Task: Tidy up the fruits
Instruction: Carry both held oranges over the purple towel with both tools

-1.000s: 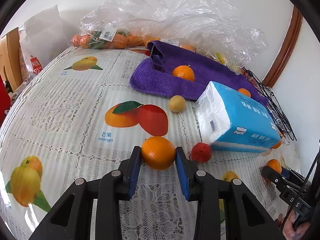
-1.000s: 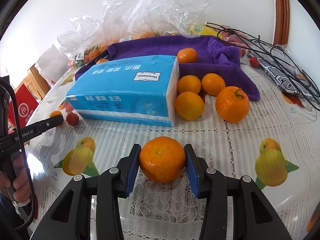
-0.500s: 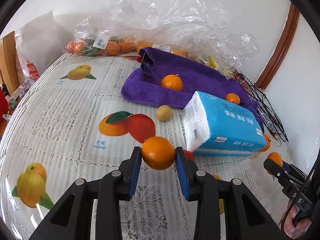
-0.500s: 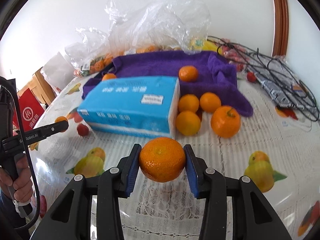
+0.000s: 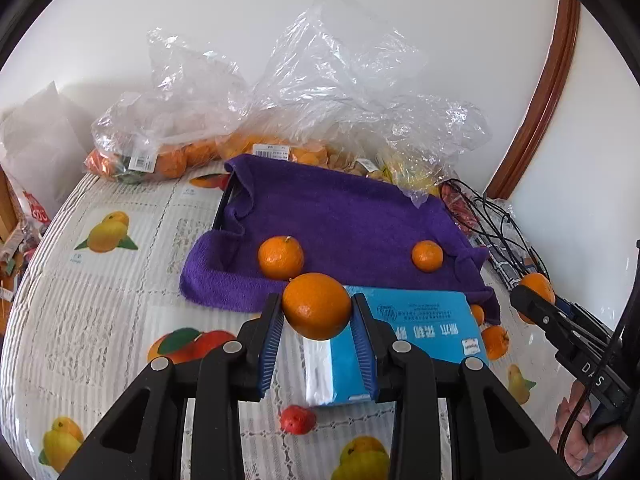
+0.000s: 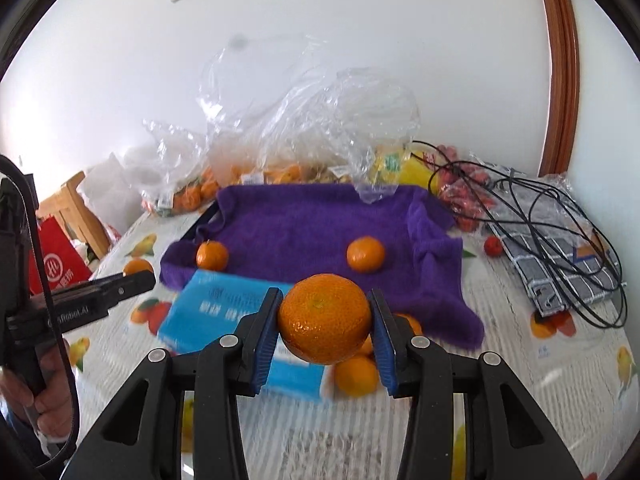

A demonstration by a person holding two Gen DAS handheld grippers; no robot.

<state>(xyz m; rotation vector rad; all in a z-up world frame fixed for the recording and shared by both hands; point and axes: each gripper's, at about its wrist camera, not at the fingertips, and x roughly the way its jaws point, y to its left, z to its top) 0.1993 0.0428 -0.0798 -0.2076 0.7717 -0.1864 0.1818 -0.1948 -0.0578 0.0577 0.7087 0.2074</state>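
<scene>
My left gripper (image 5: 317, 316) is shut on an orange (image 5: 317, 306), held in the air above the table. My right gripper (image 6: 325, 322) is shut on a larger mandarin (image 6: 325, 318), also lifted. Beyond both lies a purple towel (image 5: 344, 224) with two oranges on it, one on the left (image 5: 281, 258) and one on the right (image 5: 427, 256). The same towel (image 6: 304, 228) and its two oranges (image 6: 212, 255) (image 6: 365, 254) show in the right wrist view. More oranges (image 6: 356, 376) lie beside a blue tissue pack (image 6: 240, 320) under the right gripper.
The blue tissue pack (image 5: 404, 340) lies in front of the towel. A small red fruit (image 5: 297, 420) sits on the fruit-print tablecloth (image 5: 80, 320). Clear plastic bags of fruit (image 5: 280, 120) line the wall. Black cables (image 6: 540, 216) and a checked cloth (image 6: 560, 272) lie at right.
Both grippers have risen off the table with their oranges still clamped and moved toward the purple towel, which now looks closer and more central.
</scene>
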